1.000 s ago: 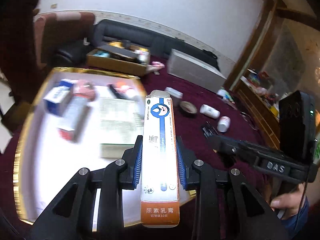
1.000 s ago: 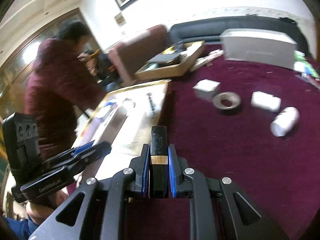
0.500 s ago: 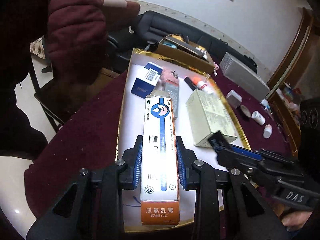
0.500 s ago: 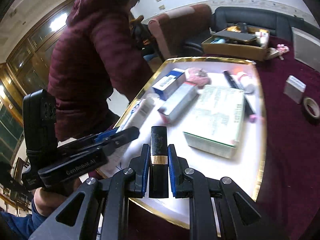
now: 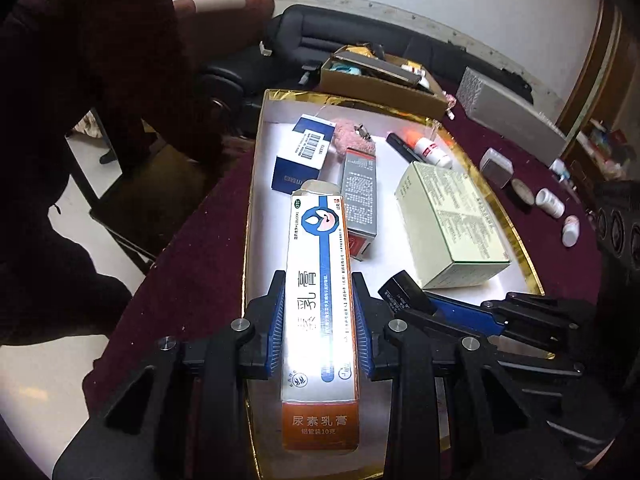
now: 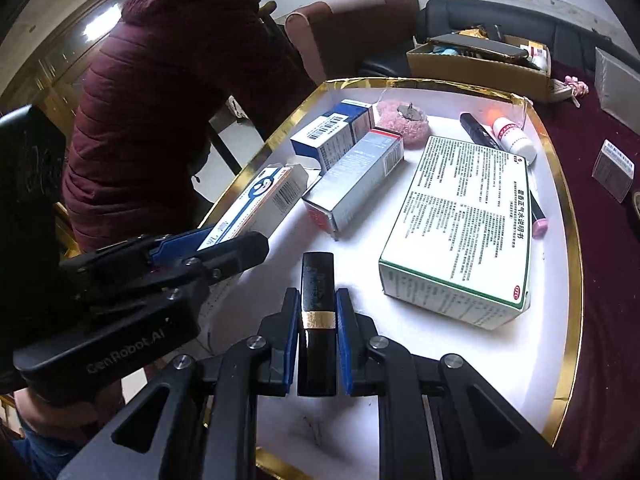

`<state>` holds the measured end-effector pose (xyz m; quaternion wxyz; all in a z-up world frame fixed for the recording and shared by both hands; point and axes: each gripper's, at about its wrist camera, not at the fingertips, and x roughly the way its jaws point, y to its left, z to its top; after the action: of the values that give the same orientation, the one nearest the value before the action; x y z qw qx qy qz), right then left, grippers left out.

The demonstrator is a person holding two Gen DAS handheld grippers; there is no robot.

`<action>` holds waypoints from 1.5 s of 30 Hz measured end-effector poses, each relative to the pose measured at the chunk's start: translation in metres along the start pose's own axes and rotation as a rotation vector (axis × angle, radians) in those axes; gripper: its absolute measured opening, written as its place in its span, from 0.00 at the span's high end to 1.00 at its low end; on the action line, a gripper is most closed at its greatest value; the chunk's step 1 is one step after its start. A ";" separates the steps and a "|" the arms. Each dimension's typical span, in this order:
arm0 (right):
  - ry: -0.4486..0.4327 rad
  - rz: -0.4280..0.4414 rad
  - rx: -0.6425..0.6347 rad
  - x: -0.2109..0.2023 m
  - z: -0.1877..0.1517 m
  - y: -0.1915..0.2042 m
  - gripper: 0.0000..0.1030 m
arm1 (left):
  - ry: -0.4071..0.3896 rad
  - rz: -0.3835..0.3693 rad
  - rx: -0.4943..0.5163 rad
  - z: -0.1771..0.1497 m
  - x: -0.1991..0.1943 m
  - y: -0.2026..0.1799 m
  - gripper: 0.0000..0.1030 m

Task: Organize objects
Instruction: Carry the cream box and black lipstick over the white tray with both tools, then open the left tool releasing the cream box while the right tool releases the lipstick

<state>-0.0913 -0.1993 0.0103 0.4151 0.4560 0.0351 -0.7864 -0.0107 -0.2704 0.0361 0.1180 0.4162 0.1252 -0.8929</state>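
Jaws: my left gripper (image 5: 318, 328) clamps a long white, blue and orange cardboard ointment carton (image 5: 319, 316); my right gripper (image 6: 317, 344) clamps a black lipstick tube with a gold band (image 6: 317, 320).

Location: both held items hang over the near end of the white, gold-rimmed rectangular tray (image 6: 562, 372).

Left view only: two small white bottles (image 5: 550, 202) on maroon cloth right of the tray.

Right view only: a person in a maroon padded jacket (image 6: 168, 80) left of the tray.

Pose: both grippers slant downward toward the tray.
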 end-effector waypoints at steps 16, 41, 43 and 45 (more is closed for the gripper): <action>0.003 -0.025 -0.028 0.013 -0.003 0.004 0.85 | 0.010 -0.029 -0.039 -0.001 -0.004 0.003 0.71; -0.081 0.075 0.052 -0.038 -0.006 -0.019 0.84 | -0.028 -0.068 -0.009 -0.002 -0.028 -0.032 0.71; -0.096 0.078 0.071 -0.046 -0.006 -0.026 0.84 | -0.026 -0.070 0.007 -0.002 -0.028 -0.041 0.71; -0.112 0.081 0.095 -0.055 -0.007 -0.035 0.84 | -0.025 -0.071 0.024 -0.003 -0.029 -0.049 0.71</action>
<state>-0.0973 -0.1391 0.0359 0.4258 0.4313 -0.0441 -0.7942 -0.0061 -0.2199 0.0625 0.0826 0.4015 0.1278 -0.9031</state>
